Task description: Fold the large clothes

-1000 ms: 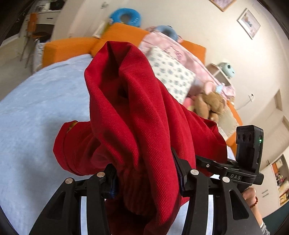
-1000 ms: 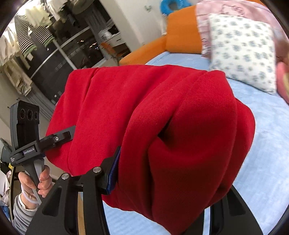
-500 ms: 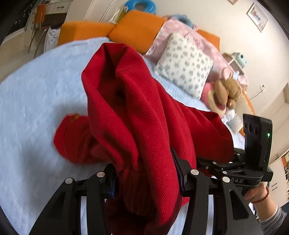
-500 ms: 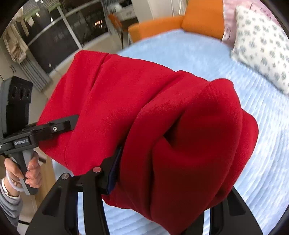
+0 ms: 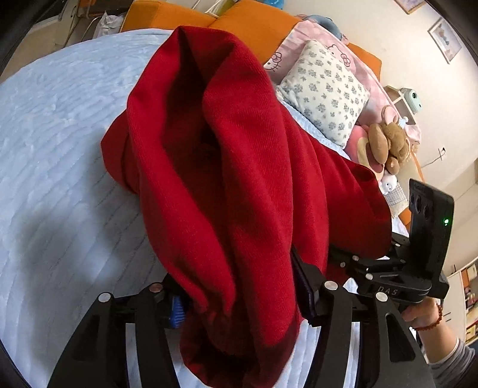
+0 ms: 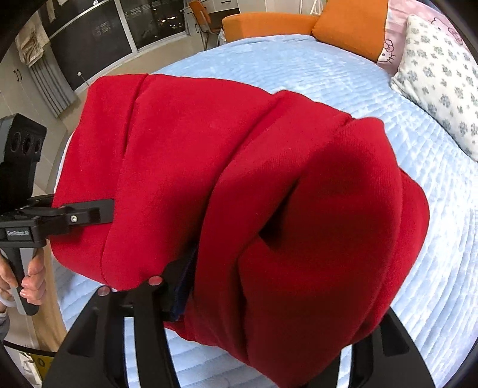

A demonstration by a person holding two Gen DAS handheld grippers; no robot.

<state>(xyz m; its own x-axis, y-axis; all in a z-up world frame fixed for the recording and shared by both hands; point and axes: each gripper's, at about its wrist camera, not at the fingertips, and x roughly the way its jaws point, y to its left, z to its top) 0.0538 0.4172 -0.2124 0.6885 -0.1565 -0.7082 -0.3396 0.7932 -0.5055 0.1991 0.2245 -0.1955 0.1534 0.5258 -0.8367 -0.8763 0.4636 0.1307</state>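
the red sweater (image 5: pixel 239 185) sits bundled in several folds over the blue bed (image 5: pixel 59 149), so folding looks nearly done. both the left gripper (image 5: pixel 242 301) and right gripper (image 6: pixel 269 298) have just been widening, fabric between the fingers; whether the pads press on it, i cannot tell. setting it down and letting go remain.

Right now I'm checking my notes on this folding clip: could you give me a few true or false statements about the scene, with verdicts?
1. The garment is blue. False: it is red.
2. The bed cover is light blue. True.
3. A floral pillow lies on the bed. True.
4. The garment lies between the fingers of the left gripper. True.
5. The headboard cushions are green. False: orange.
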